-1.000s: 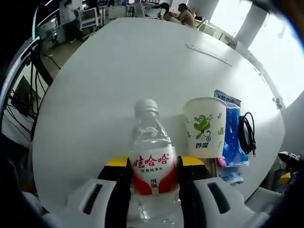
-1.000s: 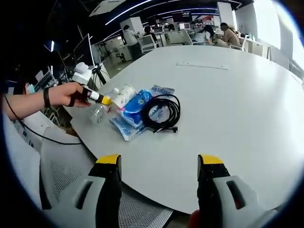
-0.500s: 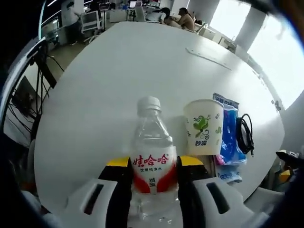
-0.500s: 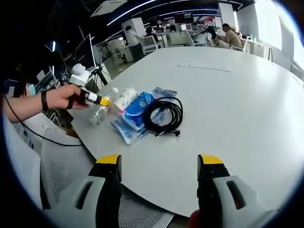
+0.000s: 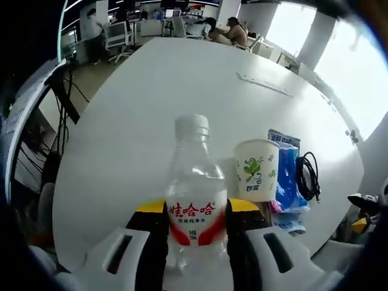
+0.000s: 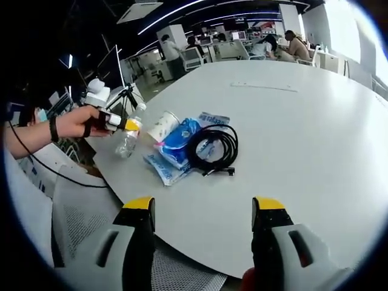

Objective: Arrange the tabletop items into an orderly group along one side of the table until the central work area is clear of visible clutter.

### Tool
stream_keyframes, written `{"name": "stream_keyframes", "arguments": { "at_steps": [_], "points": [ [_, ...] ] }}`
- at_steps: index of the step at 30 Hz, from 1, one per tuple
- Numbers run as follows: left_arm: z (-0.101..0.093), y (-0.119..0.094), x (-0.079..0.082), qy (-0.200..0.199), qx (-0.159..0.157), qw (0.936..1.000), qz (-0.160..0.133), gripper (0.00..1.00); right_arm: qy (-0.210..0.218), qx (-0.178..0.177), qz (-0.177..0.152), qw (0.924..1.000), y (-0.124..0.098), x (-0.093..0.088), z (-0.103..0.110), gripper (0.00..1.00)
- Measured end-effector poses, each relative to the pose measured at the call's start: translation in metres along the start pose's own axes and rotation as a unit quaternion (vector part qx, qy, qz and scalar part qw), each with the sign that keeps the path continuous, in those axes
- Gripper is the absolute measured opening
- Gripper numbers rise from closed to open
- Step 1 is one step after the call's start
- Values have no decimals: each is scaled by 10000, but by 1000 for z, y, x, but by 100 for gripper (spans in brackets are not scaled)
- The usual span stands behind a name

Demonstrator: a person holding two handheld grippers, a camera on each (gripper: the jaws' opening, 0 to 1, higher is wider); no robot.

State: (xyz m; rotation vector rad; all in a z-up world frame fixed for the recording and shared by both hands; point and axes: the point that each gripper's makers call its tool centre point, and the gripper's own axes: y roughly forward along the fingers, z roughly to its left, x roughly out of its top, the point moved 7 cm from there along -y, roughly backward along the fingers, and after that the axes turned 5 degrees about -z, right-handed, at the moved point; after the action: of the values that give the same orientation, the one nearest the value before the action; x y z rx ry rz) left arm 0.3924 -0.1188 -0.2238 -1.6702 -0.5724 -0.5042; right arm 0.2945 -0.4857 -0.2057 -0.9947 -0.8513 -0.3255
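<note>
In the right gripper view, a person's bare forearm reaches in from the left with a dark band at the wrist, the hand [image 6: 76,123] wrapped around the left gripper [image 6: 124,125], whose yellow-tipped jaws are closed on the clear plastic water bottle with a white screw cap and red-and-white label [image 6: 128,138]. The bottle sits at the near edge of the round white table [image 6: 291,121], at the left end of the cluster, and whether its base touches the tabletop cannot be told. In the left gripper view the left gripper [image 5: 189,212] pinches the bottle [image 5: 195,194] at its label, the two black jaws with yellow tips pressed against either side of the ribbed, transparent body, which stands upright between them. Just to the right of the bottle stands the white paper cup printed with a green leaf pattern [image 5: 257,170], tapered and open at the top. Against the cup lies the blue crinkled plastic packet [image 5: 285,182], soft and glossy, and beyond it the coiled black cable [image 5: 308,176] rests in loose loops. The table surface is smooth and matte. In the right gripper view the right gripper [image 6: 202,213] hangs off the near edge of the table, its jaws wide apart with nothing between them, well apart from the cup [image 6: 161,126], packet [image 6: 176,140] and cable [image 6: 215,145].
</note>
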Motion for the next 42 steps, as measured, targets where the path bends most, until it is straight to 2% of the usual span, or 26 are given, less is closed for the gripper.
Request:
{"name": "stream_keyframes", "arguments": {
  "at_steps": [20, 32, 36, 38, 42],
  "points": [
    [2, -20, 14, 164, 153, 9992, -327, 35, -77, 72, -106, 9999, 2, 8, 1, 63],
    [1, -23, 19, 290, 210, 9983, -452, 35, -83, 46, -123, 9999, -2, 8, 1, 63],
    [0, -23, 19, 346, 214, 9979, -498, 35, -46, 25, -149, 9999, -3, 7, 0, 63],
    [0, -23, 18, 408, 219, 9969, -642, 36, -59, 19, -148, 9999, -4, 7, 1, 63],
    [2, -25, 13, 448, 326, 9958, -726, 35, -41, 2, -190, 9998, -5, 7, 1, 63]
  ]
}}
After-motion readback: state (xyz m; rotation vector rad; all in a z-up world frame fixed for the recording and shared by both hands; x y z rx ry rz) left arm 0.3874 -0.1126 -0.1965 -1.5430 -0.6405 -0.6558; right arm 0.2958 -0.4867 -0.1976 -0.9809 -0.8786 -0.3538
